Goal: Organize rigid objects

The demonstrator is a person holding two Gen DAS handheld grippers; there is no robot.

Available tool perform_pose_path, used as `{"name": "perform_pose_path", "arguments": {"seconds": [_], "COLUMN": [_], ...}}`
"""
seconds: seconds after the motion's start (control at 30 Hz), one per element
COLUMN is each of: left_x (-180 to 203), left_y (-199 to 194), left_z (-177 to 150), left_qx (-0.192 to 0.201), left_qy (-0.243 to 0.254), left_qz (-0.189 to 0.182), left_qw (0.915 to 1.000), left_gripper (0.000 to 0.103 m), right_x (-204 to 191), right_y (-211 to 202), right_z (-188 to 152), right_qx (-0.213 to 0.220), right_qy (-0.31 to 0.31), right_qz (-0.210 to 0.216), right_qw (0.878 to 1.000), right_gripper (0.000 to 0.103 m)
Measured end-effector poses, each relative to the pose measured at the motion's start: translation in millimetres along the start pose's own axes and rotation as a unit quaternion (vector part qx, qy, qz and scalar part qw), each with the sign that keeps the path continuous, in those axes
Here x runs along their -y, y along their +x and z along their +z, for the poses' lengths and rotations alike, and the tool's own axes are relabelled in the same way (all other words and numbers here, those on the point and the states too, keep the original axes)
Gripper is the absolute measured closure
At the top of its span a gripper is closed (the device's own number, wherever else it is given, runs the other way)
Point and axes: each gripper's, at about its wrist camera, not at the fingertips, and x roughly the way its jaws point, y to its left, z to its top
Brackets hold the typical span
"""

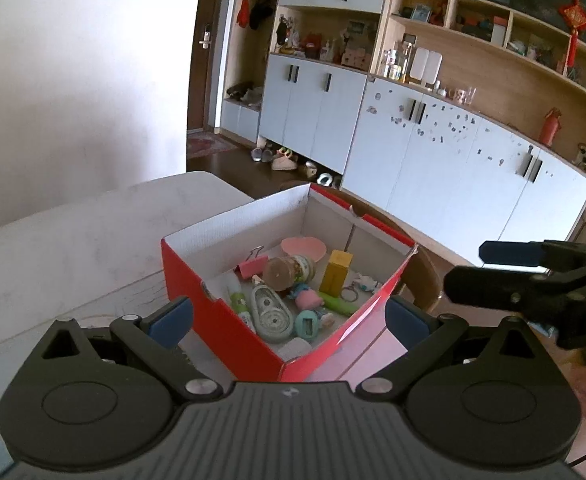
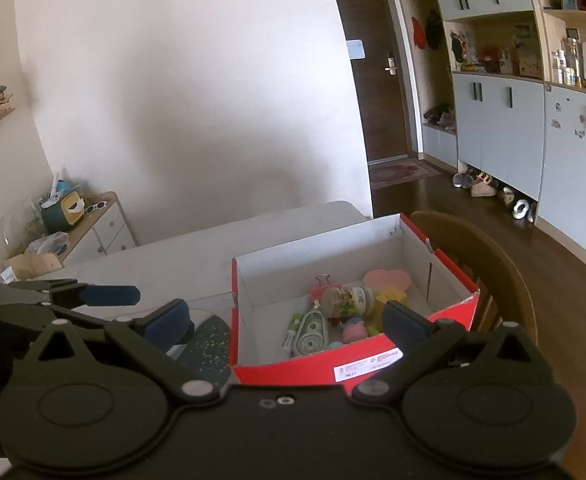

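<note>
A red cardboard box [image 1: 221, 320] with a white inside stands on the white table [image 1: 73, 232]. It holds several small items: a small jar [image 1: 289, 272] lying down, a correction tape [image 1: 269, 312], a yellow block [image 1: 335, 272], a pink binder clip [image 1: 251, 266] and a pink dish [image 1: 304, 247]. The box also shows in the right wrist view [image 2: 293, 368]. My left gripper [image 1: 289, 320] is open and empty, above the box's near corner. My right gripper [image 2: 289, 320] is open and empty, above the box's near wall; it shows at the right of the left wrist view [image 1: 505, 272].
A dark speckled flat object [image 2: 209, 344] lies on the table left of the box. A wooden chair [image 2: 493, 264] stands behind the box. White cabinets [image 1: 453, 160] and shelves line the far wall. A low drawer unit [image 2: 101, 224] stands by the wall.
</note>
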Motion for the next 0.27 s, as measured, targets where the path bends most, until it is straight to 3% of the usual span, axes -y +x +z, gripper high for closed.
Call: {"name": "perform_pose_path", "arguments": {"seconds": [0.27], "left_x": [-2.4], "left_y": [-3.0], "left_z": [-2.9], "left_qx": [-0.002], "left_qy": [-0.001], "left_qz": [-0.004], "left_qw": [1.0], "left_gripper": [0.0], "right_x": [-2.4], "right_y": [-3.1], "right_z": [-2.9], "right_qx": [-0.002], "right_qy": [0.002], "right_qz": [-0.006], "right_qw": [1.0], "right_gripper": [0.0]}}
